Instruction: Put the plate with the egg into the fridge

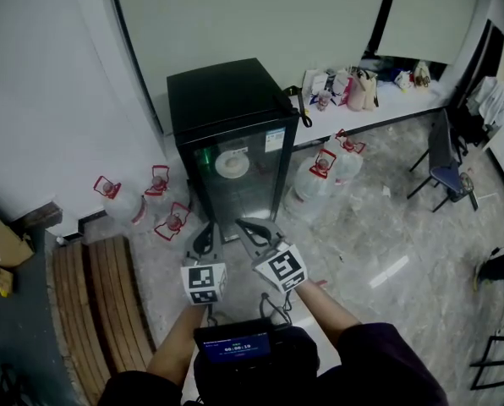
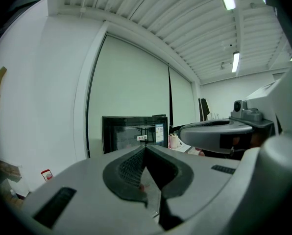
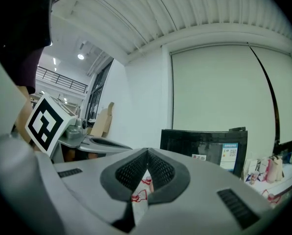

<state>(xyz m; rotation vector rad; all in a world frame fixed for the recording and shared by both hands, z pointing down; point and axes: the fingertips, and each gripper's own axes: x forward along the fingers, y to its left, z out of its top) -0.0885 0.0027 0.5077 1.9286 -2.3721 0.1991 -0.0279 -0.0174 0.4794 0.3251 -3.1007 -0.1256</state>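
— Fridge [image 1: 228, 100] at twelve o'clock, black, glass-fronted, door closed. Any sign of the plate?
— Plate [image 1: 232, 164] inside, white, high behind the glass. Carries something pale in the middle, too small to tell what.
— And the left gripper [image 1: 208, 227]?
— Held out low at six o'clock of the fridge, aimed at the door, well short of it. Closed tight, pad against pad, nothing gripped.
— Right gripper [image 1: 242, 223]?
— Just beside the left, at its three o'clock, tips leaning toward each other without touching. Also clamped together on nothing.
— Anything else around the fridge?
— Jugs [image 1: 157, 194] with red handles on the floor at its eight o'clock, more of them at its four o'clock. Bench [image 1: 91, 303] of wooden slats at seven o'clock in the head view, table [image 1: 387, 108] with bags at two o'clock, chair [image 1: 445, 163] at three
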